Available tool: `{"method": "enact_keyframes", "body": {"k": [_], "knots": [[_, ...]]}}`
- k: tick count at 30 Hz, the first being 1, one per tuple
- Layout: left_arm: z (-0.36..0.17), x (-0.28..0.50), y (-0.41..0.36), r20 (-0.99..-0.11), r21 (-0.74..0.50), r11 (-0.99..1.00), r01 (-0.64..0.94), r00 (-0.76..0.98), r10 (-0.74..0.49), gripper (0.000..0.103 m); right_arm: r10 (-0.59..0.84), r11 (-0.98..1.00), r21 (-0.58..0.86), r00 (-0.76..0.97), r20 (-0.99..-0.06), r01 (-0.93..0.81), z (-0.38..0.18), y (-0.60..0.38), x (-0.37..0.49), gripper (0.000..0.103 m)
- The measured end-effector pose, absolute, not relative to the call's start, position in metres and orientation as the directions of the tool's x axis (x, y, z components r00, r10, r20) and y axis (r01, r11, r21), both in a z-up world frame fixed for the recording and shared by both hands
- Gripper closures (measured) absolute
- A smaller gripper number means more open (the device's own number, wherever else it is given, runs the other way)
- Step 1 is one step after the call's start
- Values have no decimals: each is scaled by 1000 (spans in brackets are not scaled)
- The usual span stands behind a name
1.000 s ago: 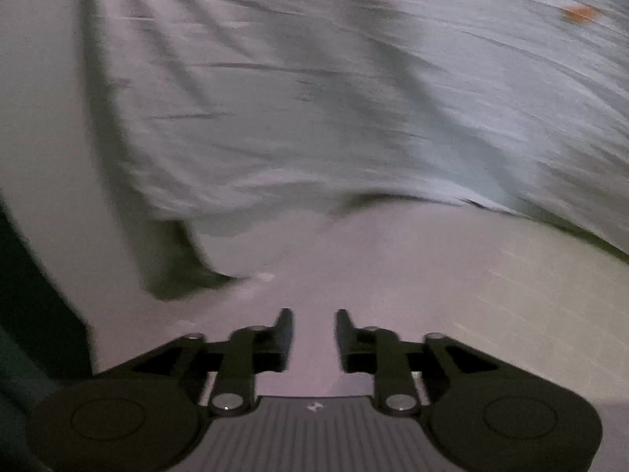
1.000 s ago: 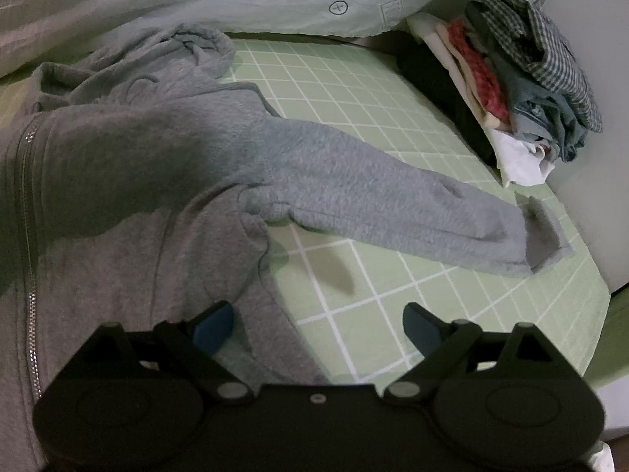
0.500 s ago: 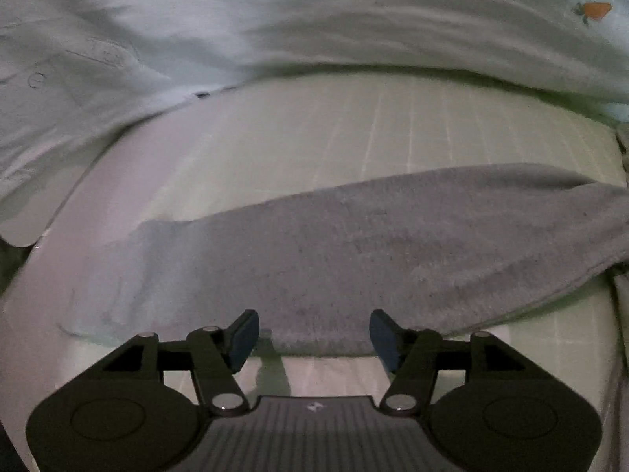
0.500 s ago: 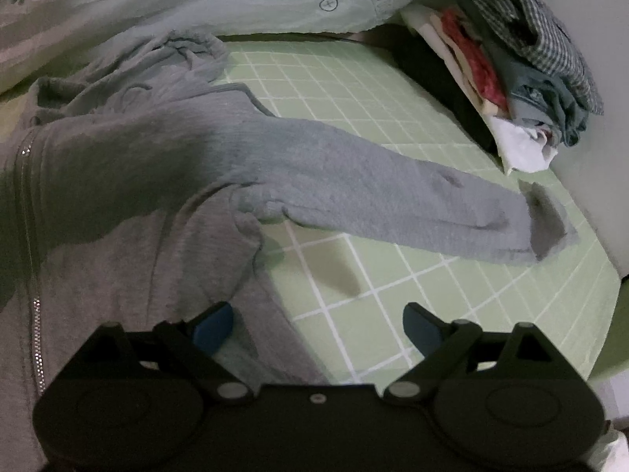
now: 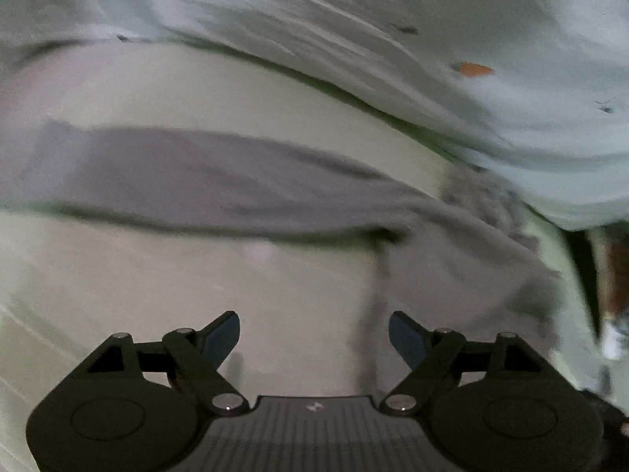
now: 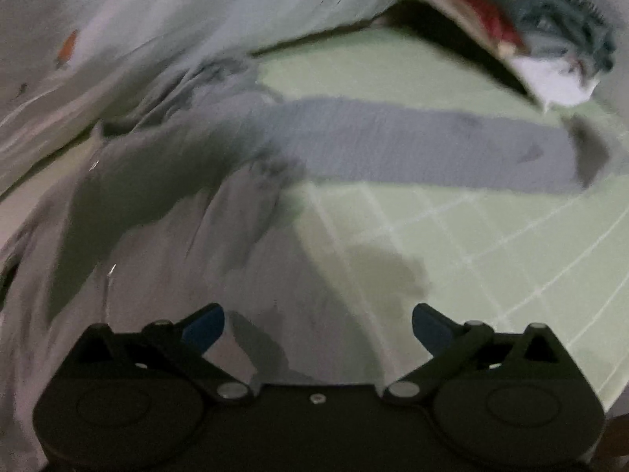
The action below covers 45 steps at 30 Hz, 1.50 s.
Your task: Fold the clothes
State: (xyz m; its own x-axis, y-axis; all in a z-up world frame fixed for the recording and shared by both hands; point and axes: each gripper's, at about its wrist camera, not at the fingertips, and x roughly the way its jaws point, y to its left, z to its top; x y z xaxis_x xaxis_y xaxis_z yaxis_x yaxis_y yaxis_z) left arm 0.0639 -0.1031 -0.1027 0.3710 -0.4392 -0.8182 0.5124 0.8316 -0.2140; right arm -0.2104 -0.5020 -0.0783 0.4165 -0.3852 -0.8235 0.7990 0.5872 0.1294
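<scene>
A grey zip hoodie lies spread on a green checked bed sheet (image 6: 452, 232). In the left wrist view its left sleeve (image 5: 188, 173) stretches across the middle, with the body (image 5: 464, 259) at the right. My left gripper (image 5: 314, 340) is open and empty above the sheet, short of the sleeve. In the right wrist view the other sleeve (image 6: 424, 145) runs to the right, and the hoodie body (image 6: 165, 244) lies at the left. My right gripper (image 6: 318, 326) is open and empty over the body's right edge. Both views are blurred.
A pale green quilt (image 5: 393, 31) is bunched along the back of the bed; it also shows in the right wrist view (image 6: 196, 19). A stack of folded clothes (image 6: 530, 27) sits at the back right corner.
Both views have become motion-blurred. The left gripper has opened wider and swung right, so the sleeve sits farther off. The right gripper has shifted, staying open.
</scene>
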Motion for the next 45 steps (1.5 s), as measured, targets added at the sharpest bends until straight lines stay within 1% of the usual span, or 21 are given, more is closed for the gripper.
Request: {"method": "enact_keyframes", "body": {"k": [2, 3, 4, 5, 6, 7, 8, 9, 12, 18, 20, 22, 23, 25, 27, 28, 32, 35, 38, 41, 45], "knots": [[-106, 51, -109, -825, -242, 817, 524, 332, -458, 19, -360, 608, 137, 425, -830, 782, -80, -500, -215, 3], [-107, 44, -112, -827, -256, 809, 530, 313, -466, 20, -348, 618, 141, 429, -833, 774, -81, -499, -217, 9], [-109, 38, -115, -830, -270, 801, 535, 293, -475, 25, -329, 634, 146, 436, -838, 759, -82, -499, -218, 22], [-111, 31, -118, -831, -284, 793, 539, 274, -484, 36, -326, 655, 134, 437, -838, 744, -80, -498, -218, 29], [-112, 25, -120, -833, -298, 785, 544, 254, -492, 43, -322, 674, 122, 438, -839, 728, -79, -497, -217, 54], [-116, 22, -126, -850, -287, 787, 546, 234, -472, 55, -297, 706, 128, 455, -840, 697, -77, -496, -217, 73], [-121, 20, -130, -863, -278, 791, 545, 220, -455, 68, -286, 724, 127, 462, -839, 678, -76, -495, -218, 79], [-125, 17, -134, -874, -270, 794, 545, 208, -439, 74, -275, 741, 127, 469, -839, 660, -74, -493, -218, 89], [-128, 8, -134, -879, -257, 810, 527, 221, -422, 84, -249, 782, 120, 483, -840, 611, -71, -490, -222, 91], [-120, -10, -133, -902, -233, 810, 538, 192, -386, 87, -209, 812, 108, 460, -863, 573, -68, -491, -240, 90], [-116, -11, -134, -904, -228, 810, 540, 192, -382, 84, -213, 813, 104, 459, -863, 573, -66, -494, -242, 83], [-108, -7, -135, -896, -232, 812, 535, 207, -392, 79, -263, 807, 66, 458, -849, 587, -60, -497, -241, 54], [-104, -5, -135, -892, -235, 813, 532, 215, -398, 77, -280, 801, 69, 474, -835, 594, -55, -501, -240, 49], [-92, 4, -138, -873, -238, 816, 527, 252, -417, 69, -313, 789, 76, 506, -803, 609, -45, -508, -238, 32], [-79, 15, -142, -850, -243, 819, 520, 292, -438, 53, -331, 770, 103, 532, -780, 630, -39, -520, -233, 22], [-74, 22, -145, -837, -254, 820, 513, 308, -452, 51, -338, 764, 104, 533, -775, 636, -38, -527, -227, 19], [-58, 53, -168, -795, -304, 814, 495, 339, -503, 48, -366, 744, 109, 539, -759, 659, -35, -554, -205, 16], [-53, 75, -202, -777, -312, 786, 534, 333, -535, 44, -364, 736, 143, 564, -741, 662, -32, -576, -185, 12], [-54, 99, -243, -770, -323, 763, 560, 313, -556, 43, -352, 718, 190, 584, -731, 670, -32, -605, -157, 11], [-59, 130, -291, -761, -378, 721, 581, 249, -599, 43, -331, 699, 241, 604, -725, 673, -33, -635, -127, 11], [-65, 169, -359, -792, -362, 674, 644, 170, -587, 43, -255, 656, 355, 638, -726, 666, -37, -682, -79, 11]]}}
